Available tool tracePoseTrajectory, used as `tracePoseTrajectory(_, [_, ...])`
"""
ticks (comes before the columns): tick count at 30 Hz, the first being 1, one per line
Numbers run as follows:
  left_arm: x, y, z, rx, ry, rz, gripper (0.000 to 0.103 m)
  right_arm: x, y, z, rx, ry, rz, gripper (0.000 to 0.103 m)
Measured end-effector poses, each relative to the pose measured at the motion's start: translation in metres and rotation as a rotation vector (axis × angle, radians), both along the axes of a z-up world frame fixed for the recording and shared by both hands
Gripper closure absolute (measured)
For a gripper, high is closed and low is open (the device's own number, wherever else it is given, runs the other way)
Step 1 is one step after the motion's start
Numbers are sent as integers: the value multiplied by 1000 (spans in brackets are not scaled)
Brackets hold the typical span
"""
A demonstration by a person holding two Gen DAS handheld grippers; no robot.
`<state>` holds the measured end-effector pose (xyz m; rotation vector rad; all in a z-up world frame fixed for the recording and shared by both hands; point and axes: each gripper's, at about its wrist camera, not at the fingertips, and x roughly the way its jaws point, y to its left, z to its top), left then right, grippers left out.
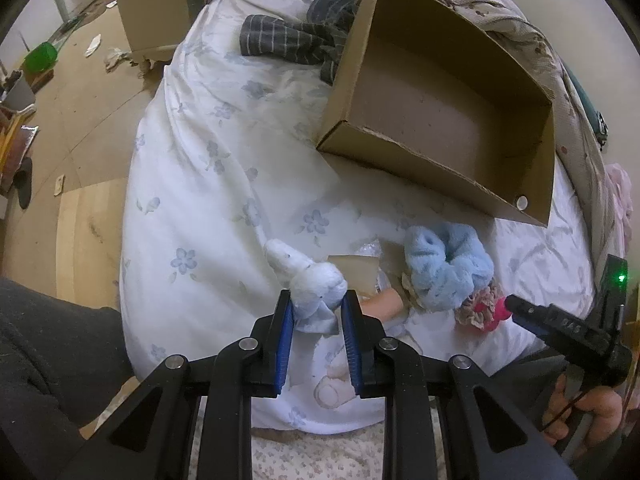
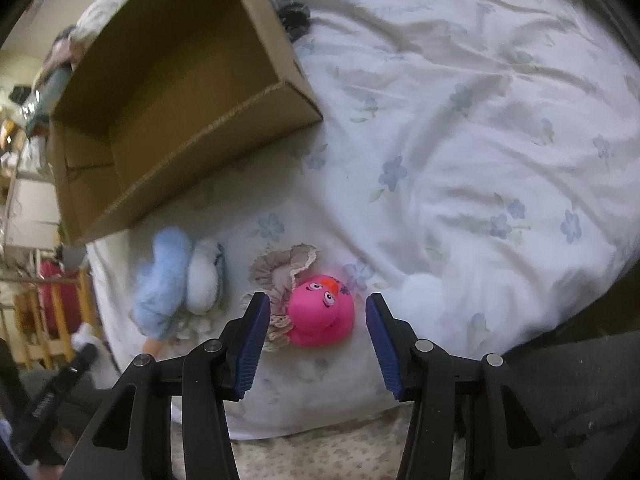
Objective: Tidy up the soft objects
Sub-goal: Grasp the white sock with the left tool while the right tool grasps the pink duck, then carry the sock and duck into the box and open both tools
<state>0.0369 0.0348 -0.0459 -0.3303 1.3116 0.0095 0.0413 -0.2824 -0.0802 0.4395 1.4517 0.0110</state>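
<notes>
I see my left gripper [image 1: 318, 312] pinching a white plush toy [image 1: 308, 280], with its blue pads pressed on both sides of the soft body. My right gripper [image 2: 316, 320] stands spread around a pink rubber duck [image 2: 322, 312] that lies on the bed sheet [image 2: 460, 140]; there is a gap between each pad and the duck, so it is not gripped. A beige frilly scrunchie [image 2: 280, 268] touches the duck, and a fluffy light blue scrunchie [image 1: 448, 264] lies just beside them. The open cardboard box [image 1: 440, 92] sits on the bed, further from me, and striped grey socks [image 1: 288, 40] lie by its far corner.
</notes>
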Motion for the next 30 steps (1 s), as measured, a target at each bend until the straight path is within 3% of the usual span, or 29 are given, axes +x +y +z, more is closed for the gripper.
tracePoseTrajectory(1, [0,1,1,1,-3,-1,82,1,3,-3,-5,11,10,62])
tracePoseTrajectory(4, [1,0,0,-2,-6,0,82,3,8,-9,-10,19,34,74])
tracePoseTrajectory(17, [2,-2,19,21,-70,-1,82,-15,28,63,-79,-182,165,74])
tracePoseTrajectory(23, [19,-11,49,87,-129,-1,82,-4,30,102,9,-300,207,74])
tracePoseTrajectory(30, [63,-26,84,153,-188,26,82,30,37,122,83,-385,254,74])
